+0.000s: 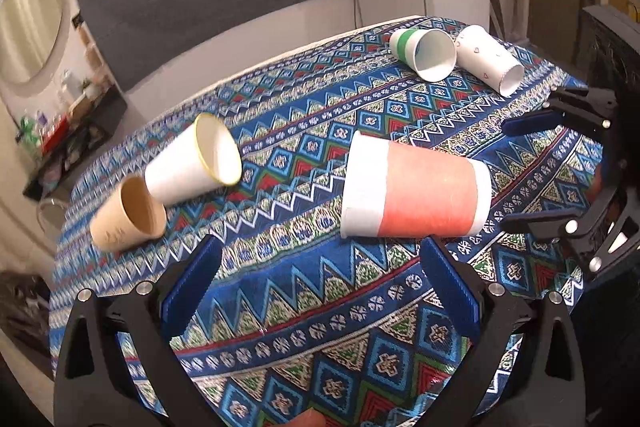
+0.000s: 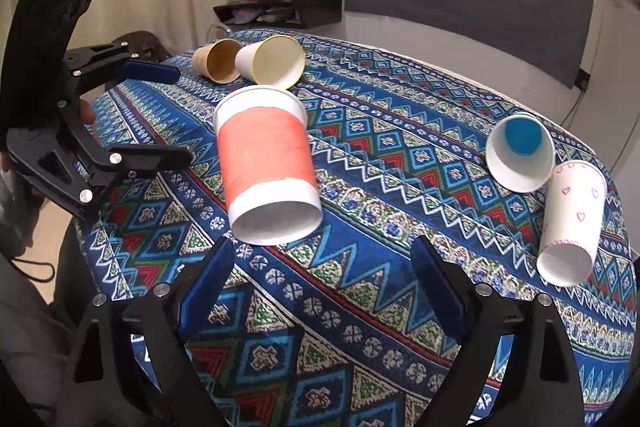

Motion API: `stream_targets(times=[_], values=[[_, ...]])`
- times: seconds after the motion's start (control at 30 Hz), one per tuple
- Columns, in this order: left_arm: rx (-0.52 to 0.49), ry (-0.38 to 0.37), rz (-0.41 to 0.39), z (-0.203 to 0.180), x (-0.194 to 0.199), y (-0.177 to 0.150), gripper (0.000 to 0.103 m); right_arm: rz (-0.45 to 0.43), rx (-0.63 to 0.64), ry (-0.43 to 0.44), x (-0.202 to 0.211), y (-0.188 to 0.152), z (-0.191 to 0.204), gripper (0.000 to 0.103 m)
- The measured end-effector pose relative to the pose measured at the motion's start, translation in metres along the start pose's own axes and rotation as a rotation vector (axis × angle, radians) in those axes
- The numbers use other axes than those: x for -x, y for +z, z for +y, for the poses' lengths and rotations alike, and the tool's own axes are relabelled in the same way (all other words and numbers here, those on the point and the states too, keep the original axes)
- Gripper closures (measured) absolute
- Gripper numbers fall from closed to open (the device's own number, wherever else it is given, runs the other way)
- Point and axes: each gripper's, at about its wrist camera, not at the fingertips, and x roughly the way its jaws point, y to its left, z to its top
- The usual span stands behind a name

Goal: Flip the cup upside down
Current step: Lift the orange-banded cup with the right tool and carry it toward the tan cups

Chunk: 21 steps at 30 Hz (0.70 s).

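Paper throughout: 5 cups lie on their sides on the blue patterned tablecloth [image 2: 400, 155]. The likely target, by my reading, is the tall white paper cup with the orange band [image 2: 266, 163], lying mid-table. In the right wrist view its open mouth faces the camera.

Left gripper [image 1: 320, 287]: blue pads spread wide, holding nothing, just short of the cup's flank. Right gripper [image 2: 320, 287]: also wide open and empty, just short of the mouth rim.

Doing it well, as I judge it:
- Close across the banded wall, mid-length, gently; thin paper will crease or go oval.
- Lift clear of the cloth before rotating, so the rim does not snag the weave.
- Set down mouth-first and flat, then release.

Edges and room:
- Cloth is open on both sides of the target.
- Plain brown paper cup [image 2: 216, 61] and white paper cup with a yellow rim [image 2: 272, 61] lie touching at the far side, close behind the target's closed end.
- White paper cup with a green band [image 1: 424, 53] and white paper cup with small hearts [image 2: 572, 223] lie side by side, well apart from it.
- Table edge drops off under the left gripper; how near is hard to tell through the fisheye.
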Motion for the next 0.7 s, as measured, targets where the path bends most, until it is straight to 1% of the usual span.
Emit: stream_targets(times=[0.13,0.2,0.4,0.5,0.57,0.63,0.7], values=[[-0.096,-0.011,-0.021,-0.008,0.003,0.01,0.006,-0.004,-0.029,-0.008,0.006,-0.006,-0.007,0.018],[-0.163,-0.041,-0.026,-0.014,0.004,0.016,0.006,-0.001,-0.038,-0.018,0.008,-0.008,-0.009,0.017],[-0.297,-0.149,0.017,-0.021,-0.003,0.034,0.006,0.009,-0.076,-0.038,0.009,-0.012,-0.02,0.017],[-0.368,-0.175,0.016,-0.026,-0.005,0.042,0.006,0.015,-0.111,-0.027,0.01,-0.013,-0.028,0.017],[-0.399,-0.209,0.011,-0.028,-0.006,0.049,0.006,0.025,-0.142,-0.013,0.008,-0.013,-0.034,0.017],[-0.447,-0.242,0.027,-0.031,-0.012,0.055,0.006,0.047,-0.193,0.011,0.007,-0.013,-0.041,0.017],[-0.505,-0.238,0.042,-0.037,-0.018,0.058,0.006,0.06,-0.23,0.021,0.006,-0.012,-0.046,0.017]])
